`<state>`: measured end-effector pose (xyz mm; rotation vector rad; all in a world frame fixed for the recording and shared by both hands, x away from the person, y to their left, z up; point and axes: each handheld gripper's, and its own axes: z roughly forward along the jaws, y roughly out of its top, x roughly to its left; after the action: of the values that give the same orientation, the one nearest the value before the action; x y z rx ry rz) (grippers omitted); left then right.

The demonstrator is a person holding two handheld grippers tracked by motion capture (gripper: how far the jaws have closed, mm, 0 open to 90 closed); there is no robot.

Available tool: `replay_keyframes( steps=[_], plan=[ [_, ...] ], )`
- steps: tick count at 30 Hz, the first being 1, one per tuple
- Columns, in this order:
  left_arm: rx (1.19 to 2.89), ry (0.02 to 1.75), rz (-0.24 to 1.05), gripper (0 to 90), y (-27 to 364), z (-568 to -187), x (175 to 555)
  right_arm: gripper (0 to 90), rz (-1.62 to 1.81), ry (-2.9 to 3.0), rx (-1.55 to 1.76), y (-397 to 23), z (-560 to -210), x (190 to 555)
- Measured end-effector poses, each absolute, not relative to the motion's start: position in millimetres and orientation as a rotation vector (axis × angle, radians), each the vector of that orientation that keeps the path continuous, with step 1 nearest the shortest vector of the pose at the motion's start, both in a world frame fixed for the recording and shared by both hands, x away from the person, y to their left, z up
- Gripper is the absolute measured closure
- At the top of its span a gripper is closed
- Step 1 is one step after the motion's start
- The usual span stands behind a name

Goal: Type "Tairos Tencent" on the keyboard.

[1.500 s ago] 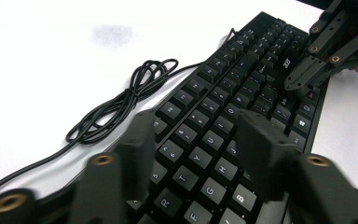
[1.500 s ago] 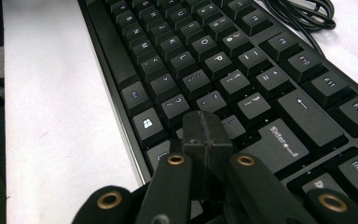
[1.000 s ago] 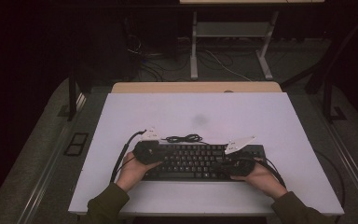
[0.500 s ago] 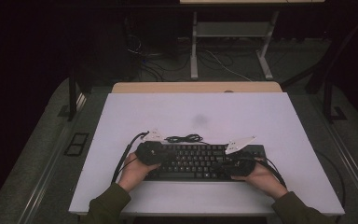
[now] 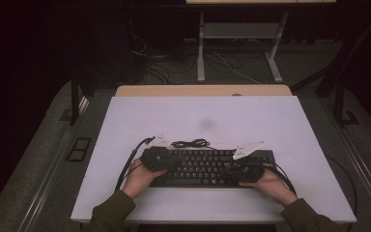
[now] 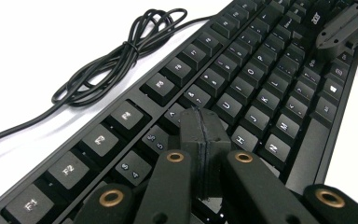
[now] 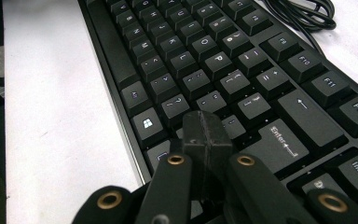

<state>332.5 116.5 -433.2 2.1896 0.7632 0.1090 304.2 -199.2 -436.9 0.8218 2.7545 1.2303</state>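
Observation:
A black keyboard (image 5: 200,166) lies on the white table (image 5: 207,121), near its front edge. My left gripper (image 5: 166,159) hovers over the keyboard's left end, jaws shut with nothing between them. In the left gripper view its closed tips (image 6: 203,125) hang just above the number and letter keys of the keyboard (image 6: 242,79). My right gripper (image 5: 232,169) sits over the right end, also shut and empty. In the right gripper view its tips (image 7: 204,127) are above the keys near Enter on the keyboard (image 7: 214,60). The right gripper (image 6: 345,25) shows far off in the left gripper view.
The keyboard's coiled black cable (image 5: 191,143) lies on the table just behind it, seen as a cable (image 6: 121,51) and a cable (image 7: 303,11) in the gripper views. A wooden strip (image 5: 203,90) edges the table's far side. Floor cables and a metal stand (image 5: 239,34) lie beyond.

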Motion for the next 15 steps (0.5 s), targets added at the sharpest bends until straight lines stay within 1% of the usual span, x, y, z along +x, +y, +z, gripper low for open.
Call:
replay_keyframes(
  steps=[9, 15],
  plan=[
    [2.185, 0.765, 0.109, 89.5, 116.8, -432.5, 331.9, 89.1, 1.228, 2.754, 0.821, -199.2, -436.8, 304.2],
    [2.139, 0.77, 0.114, 89.4, 121.1, -425.7, 331.0, 89.2, 1.228, 2.755, 0.821, -199.3, -436.8, 304.2]
  ],
)
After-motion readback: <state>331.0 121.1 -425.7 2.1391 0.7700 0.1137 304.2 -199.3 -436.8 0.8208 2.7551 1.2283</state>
